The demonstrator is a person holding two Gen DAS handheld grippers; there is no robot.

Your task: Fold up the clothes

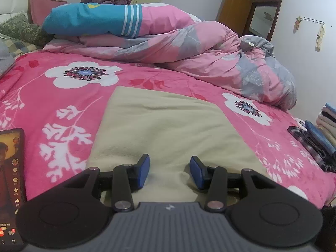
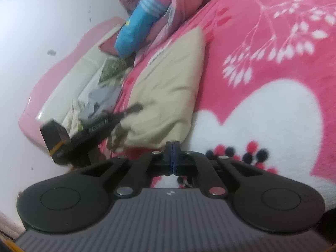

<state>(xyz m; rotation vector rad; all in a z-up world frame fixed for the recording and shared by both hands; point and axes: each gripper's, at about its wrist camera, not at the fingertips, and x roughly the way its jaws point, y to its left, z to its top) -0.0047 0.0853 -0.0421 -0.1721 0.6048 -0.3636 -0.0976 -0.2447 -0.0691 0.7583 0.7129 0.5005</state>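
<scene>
The beige garment [image 1: 166, 126] lay flat on the pink floral blanket [image 1: 63, 96], its near edge under the left gripper [image 1: 169, 172], whose jaws stood apart and held nothing. The right gripper [image 2: 172, 150], jaws pressed together and empty, hovered just beside the garment's corner. A phone [image 1: 10, 184] lay near the left edge, folded clothes [image 1: 315, 140] at the right, and a rumpled quilt [image 1: 210, 50] beyond the far edge.

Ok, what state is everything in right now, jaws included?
Left gripper: jaws open, nothing between them, over the beige garment.
Right gripper: jaws shut, empty, at the garment's edge.
Beige garment: folded, flat on the blanket.
Phone: screen lit.
Quilt: bunched up.
Clothes stack: folded.
</scene>
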